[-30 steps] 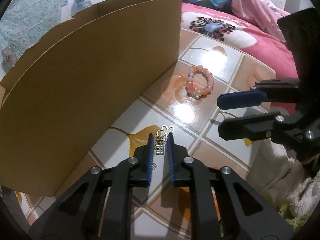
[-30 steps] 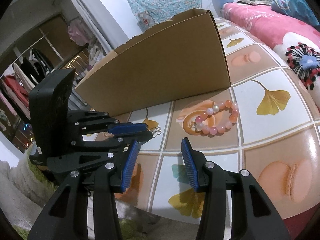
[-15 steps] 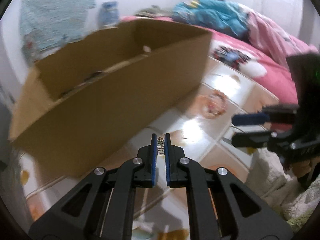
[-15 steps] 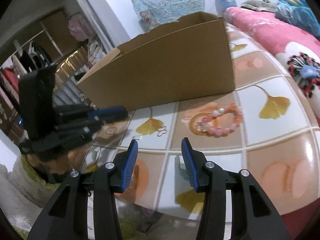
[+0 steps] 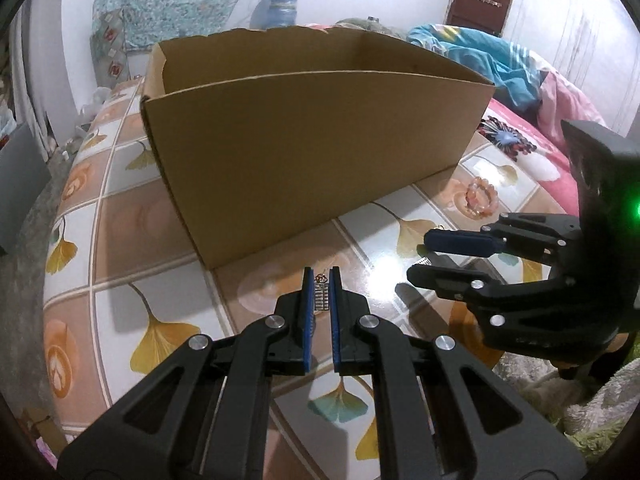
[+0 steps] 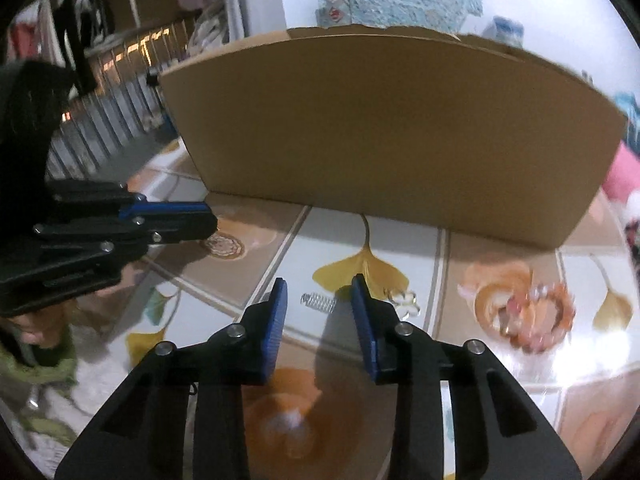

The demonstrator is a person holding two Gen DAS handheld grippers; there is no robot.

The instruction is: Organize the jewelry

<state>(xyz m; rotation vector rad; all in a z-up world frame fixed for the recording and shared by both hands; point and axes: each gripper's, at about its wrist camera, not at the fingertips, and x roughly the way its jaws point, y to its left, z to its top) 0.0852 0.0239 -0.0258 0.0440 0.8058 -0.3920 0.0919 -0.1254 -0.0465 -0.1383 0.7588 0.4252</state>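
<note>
Box now seen over its rim, open top showing. Left gripper lifted off the table, pinching a small ribbed charm, long axis along the fingers, ring end forward. Right gripper spread, now swung over a second charm lying crosswise; bracelet off right.

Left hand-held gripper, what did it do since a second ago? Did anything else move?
The left hand-held gripper closed on the small charm and lifted it. The open right hand-held gripper swung over the silver spring. Bracelet, gold butterfly and box stayed put.
</note>
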